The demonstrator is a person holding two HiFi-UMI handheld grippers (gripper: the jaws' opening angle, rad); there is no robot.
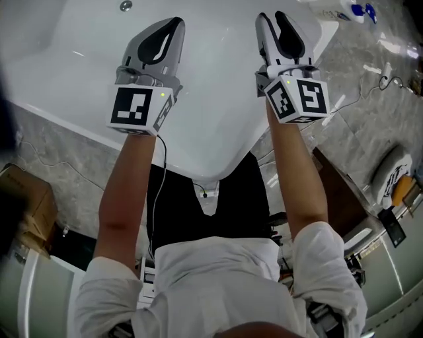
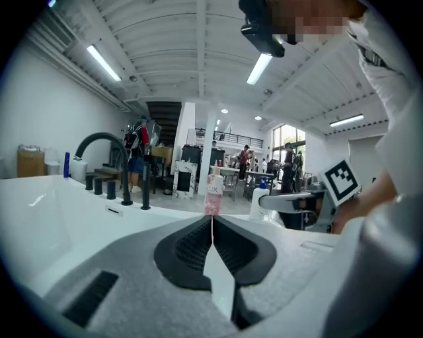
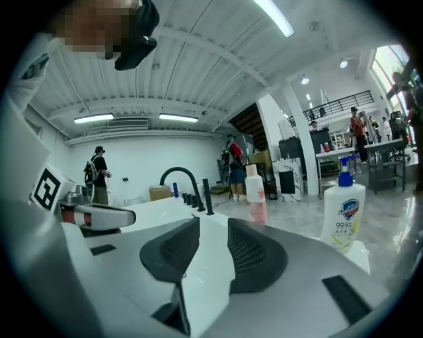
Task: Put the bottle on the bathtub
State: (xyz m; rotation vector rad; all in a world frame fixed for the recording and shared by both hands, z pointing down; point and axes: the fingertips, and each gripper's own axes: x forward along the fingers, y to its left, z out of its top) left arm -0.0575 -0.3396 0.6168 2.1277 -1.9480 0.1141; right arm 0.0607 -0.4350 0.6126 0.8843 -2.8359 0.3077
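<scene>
A pink bottle with a white cap (image 3: 255,195) stands upright on the white bathtub's (image 1: 79,66) rim, and shows beyond the jaws in the left gripper view (image 2: 213,195). Beside it stands a white pump bottle with a blue top (image 3: 344,214). Both grippers hover over the tub, short of the bottles. My left gripper (image 1: 173,25) (image 2: 211,221) is shut, pads together, holding nothing. My right gripper (image 1: 274,18) (image 3: 213,228) has a gap between its pads with nothing in it.
A black arched faucet (image 2: 99,142) with several black knobs stands on the tub's rim. The floor around the tub is grey marble with cables (image 1: 370,86). A cardboard box (image 1: 26,198) sits at lower left. People and tables fill the hall behind.
</scene>
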